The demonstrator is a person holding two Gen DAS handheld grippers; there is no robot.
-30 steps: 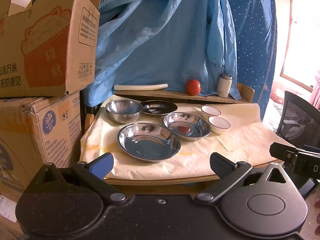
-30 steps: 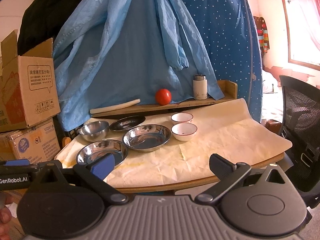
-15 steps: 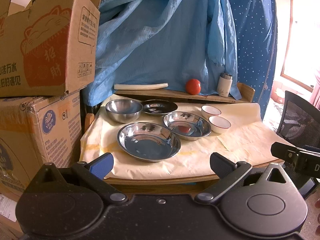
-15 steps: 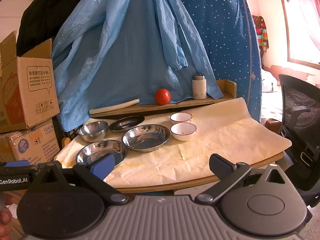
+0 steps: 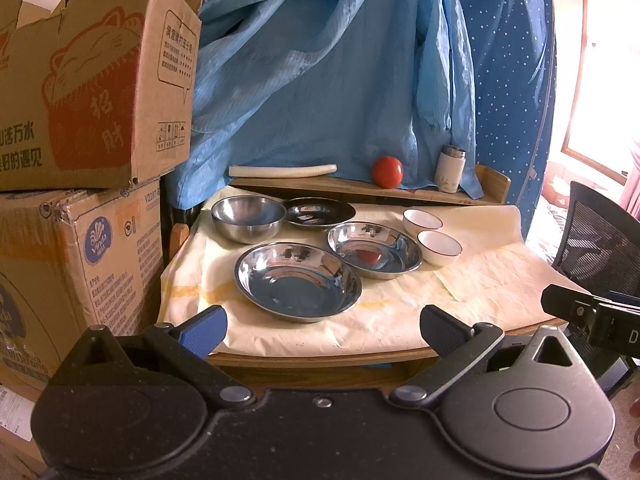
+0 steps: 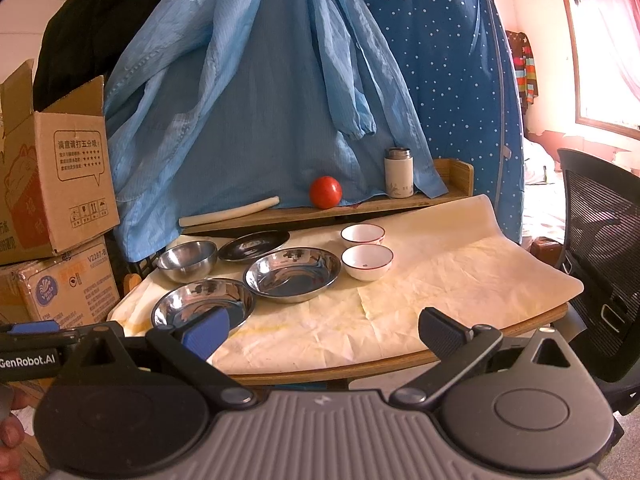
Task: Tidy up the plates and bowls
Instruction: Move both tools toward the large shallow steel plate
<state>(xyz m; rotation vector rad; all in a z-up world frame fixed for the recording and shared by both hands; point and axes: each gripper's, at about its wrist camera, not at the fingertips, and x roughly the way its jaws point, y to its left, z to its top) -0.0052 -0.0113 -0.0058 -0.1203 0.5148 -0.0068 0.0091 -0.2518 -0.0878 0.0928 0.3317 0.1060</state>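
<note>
On the surface ahead, the nearest steel plate lies straight before the left gripper, which is nearer. The right gripper faces bare cloth. Both grippers are wide apart, holding nothing.

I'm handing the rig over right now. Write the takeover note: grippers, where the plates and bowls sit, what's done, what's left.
Left gripper: open, holding nothing, short of the table.
Right gripper: open, holding nothing, short of the table.
On the cloth: two steel plates, a steel bowl, a dark plate and two white bowls, all separate.
Done: nothing stacked yet.
Left: group all the plates and bowls.
</note>
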